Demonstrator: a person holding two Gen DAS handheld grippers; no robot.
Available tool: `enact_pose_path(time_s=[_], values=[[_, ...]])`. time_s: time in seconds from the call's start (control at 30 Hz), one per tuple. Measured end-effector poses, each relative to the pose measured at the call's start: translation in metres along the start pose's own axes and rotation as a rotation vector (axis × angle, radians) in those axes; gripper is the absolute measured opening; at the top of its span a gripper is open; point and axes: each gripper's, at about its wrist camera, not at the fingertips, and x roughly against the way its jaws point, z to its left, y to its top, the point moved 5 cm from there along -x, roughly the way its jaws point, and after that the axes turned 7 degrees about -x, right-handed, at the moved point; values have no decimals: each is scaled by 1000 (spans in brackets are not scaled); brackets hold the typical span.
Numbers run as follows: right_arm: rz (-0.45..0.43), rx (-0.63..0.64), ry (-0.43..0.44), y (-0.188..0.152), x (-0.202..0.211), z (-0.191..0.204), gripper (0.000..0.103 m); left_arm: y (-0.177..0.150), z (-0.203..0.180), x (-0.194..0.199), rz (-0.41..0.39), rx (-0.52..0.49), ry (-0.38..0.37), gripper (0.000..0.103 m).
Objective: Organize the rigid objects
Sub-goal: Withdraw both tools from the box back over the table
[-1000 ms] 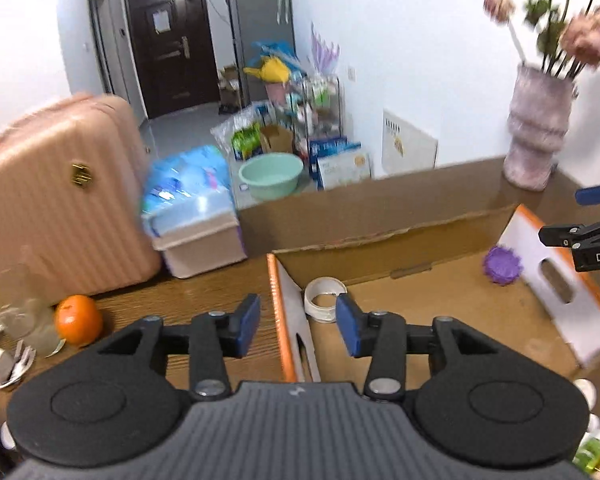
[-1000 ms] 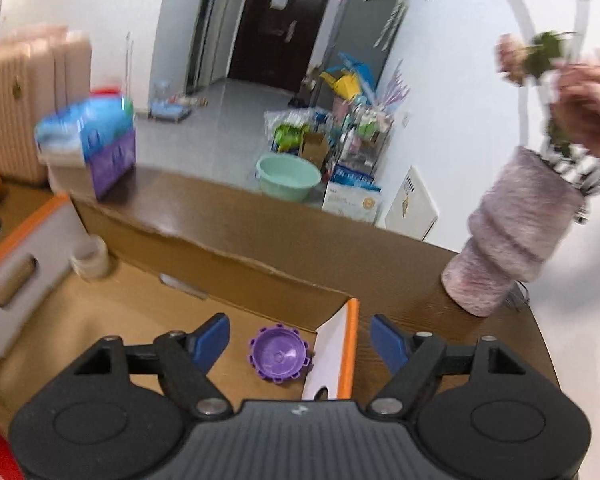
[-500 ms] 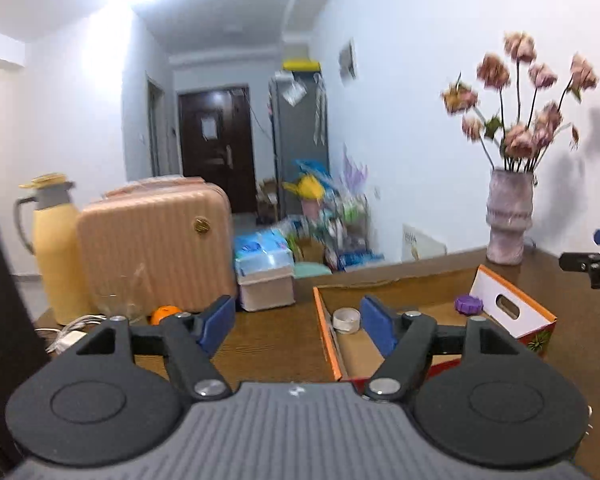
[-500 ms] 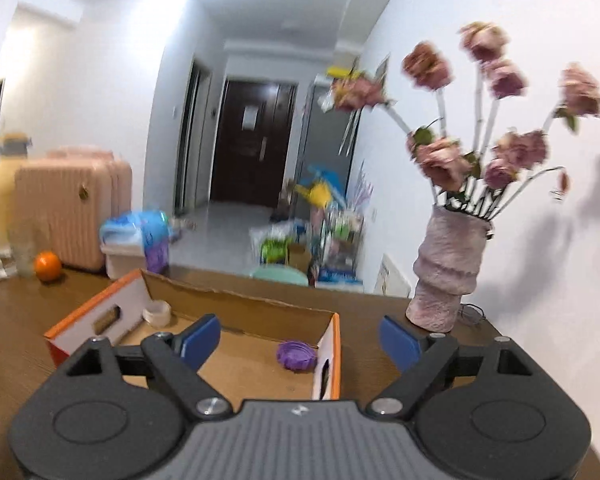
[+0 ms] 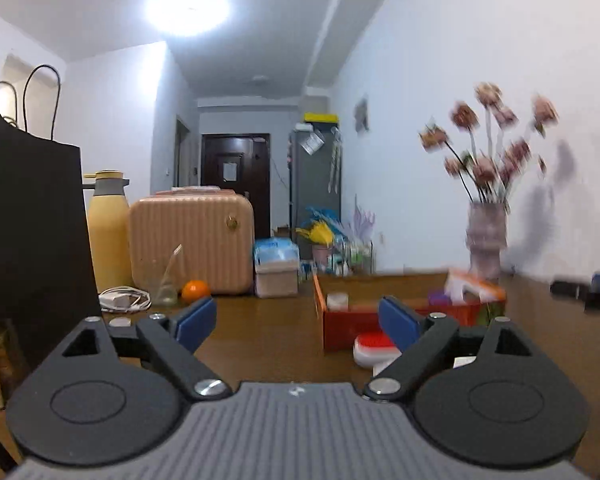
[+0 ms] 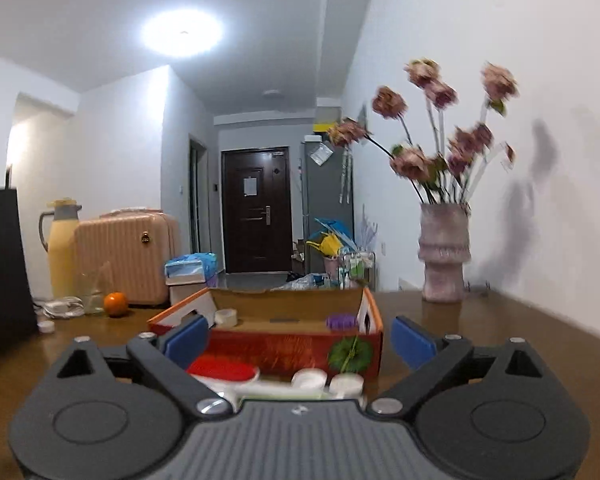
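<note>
1. Brown tabletop [image 6: 480, 344] runs to a white wall, with a hallway and a dark door behind it

2. On it sits an open cardboard box [image 6: 292, 344] with red sides; a tape roll [image 6: 226, 316] and a purple lid [image 6: 341, 322] already lie inside, so I judge part of the sorting done

3. Still outside, just in front of the box, I see a red-topped item [image 6: 220, 371] on a white base and two white caps [image 6: 326, 380]; these look like what is left, though blur keeps me from naming them better

4. My left tool [image 5: 296, 320] is released and its jaws are opening, with nothing between them; the red-topped item shows just past its right finger

5. My right tool [image 6: 300, 340] is likewise released, jaws opening and empty; it faces the box front, with the leftover pieces low between its fingers

6. Off to the left stand an orange [image 6: 115, 304], a yellow flask [image 6: 62, 248], a pink suitcase [image 6: 128, 256] and a black bag [image 5: 32, 232]; a flower vase [image 6: 444, 256] stands at the right, and I judge none of these part of the job

7. Next I would pick one loose piece near the box
</note>
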Motion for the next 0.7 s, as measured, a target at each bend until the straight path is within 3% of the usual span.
enact_pose_path(time_s=[0.1, 0.23, 0.53, 0.7], values=[[24, -107, -4, -17, 22, -6, 98, -19, -5, 14, 47, -24, 10, 90], [27, -76, 3, -32, 55, 8, 99, -34, -3, 34, 68, 41, -40, 90], [-17, 25, 14, -42, 106, 34, 101, -19, -12, 55, -9, 5, -45, 90], [31, 14, 68, -38, 129, 32, 101, -7, -18, 68, -45, 16, -55, 92]])
